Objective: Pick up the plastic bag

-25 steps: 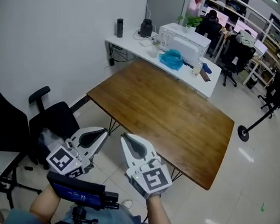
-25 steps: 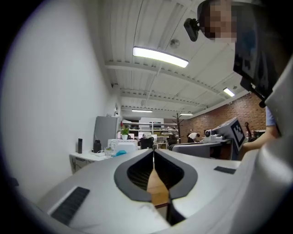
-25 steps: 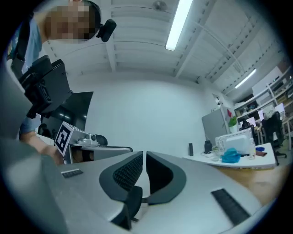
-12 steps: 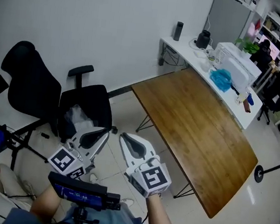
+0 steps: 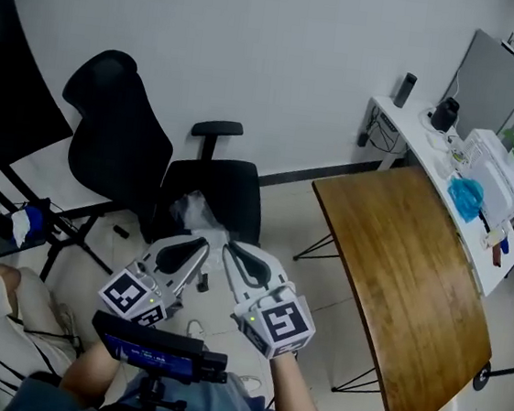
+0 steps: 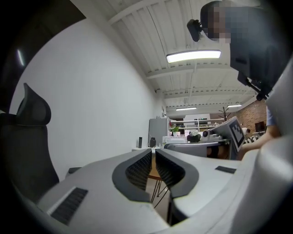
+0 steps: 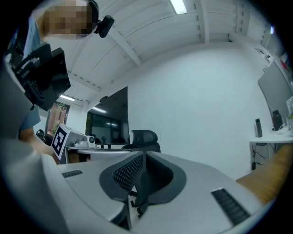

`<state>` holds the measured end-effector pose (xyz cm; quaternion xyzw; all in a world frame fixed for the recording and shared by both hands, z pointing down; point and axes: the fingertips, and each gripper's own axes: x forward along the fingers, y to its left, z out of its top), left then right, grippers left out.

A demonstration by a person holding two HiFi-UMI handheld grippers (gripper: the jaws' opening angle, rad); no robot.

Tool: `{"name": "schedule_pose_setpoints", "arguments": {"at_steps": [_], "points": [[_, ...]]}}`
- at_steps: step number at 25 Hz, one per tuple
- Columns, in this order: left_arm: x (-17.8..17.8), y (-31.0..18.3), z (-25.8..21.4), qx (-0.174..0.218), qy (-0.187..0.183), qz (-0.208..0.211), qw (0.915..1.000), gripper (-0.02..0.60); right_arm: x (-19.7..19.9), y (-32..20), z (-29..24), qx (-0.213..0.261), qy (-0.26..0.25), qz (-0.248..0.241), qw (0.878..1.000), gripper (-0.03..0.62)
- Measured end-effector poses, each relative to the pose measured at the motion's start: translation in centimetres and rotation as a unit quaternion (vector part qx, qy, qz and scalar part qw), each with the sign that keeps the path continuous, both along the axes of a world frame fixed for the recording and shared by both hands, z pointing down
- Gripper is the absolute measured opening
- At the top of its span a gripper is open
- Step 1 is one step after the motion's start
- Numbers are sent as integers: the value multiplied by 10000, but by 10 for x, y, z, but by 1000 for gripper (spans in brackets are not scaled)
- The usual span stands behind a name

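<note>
I am holding the left hand-held gripper (image 5: 200, 242) and the right hand-held gripper (image 5: 229, 247) side by side, both clenched on nothing. Just beyond their tips, at twelve o'clock, the crumpled plastic bag (image 5: 194, 209) is lying on the black chair (image 5: 235, 197) seat.

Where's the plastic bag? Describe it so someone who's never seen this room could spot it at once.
Find the black office chair standing against the white wall, left of the wooden table. On its seat lies the plastic bag. It is a crumpled, translucent whitish heap, the only pale thing on that dark cushion.
</note>
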<state>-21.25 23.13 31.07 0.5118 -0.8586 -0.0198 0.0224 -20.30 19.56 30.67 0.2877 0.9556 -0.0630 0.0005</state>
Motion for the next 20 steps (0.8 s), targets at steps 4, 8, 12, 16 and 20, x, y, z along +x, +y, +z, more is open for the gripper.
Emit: {"name": "schedule_pose_setpoints", "arguments": {"at_steps": [4,8,12,16,20], "points": [[-26,25,4,6,11,-103,9999,35,-30,26,7,-66,55,-92,9999,34],[-53,37,12,-12,40,-99,9999,29,-53,40,20,-115,216,-50,9997,34],[-76,41,23,38,-45,-120,9999,25,-73,39,43,-153,390,90,9991,87],[-100,42,45,12,-66,-129,9999,25,-88,36,65,-248,641,216,9974,87],[-114,32,71,-75,60,35,9999,25,-101,32,97,-314,845,295,9955,87]]}}
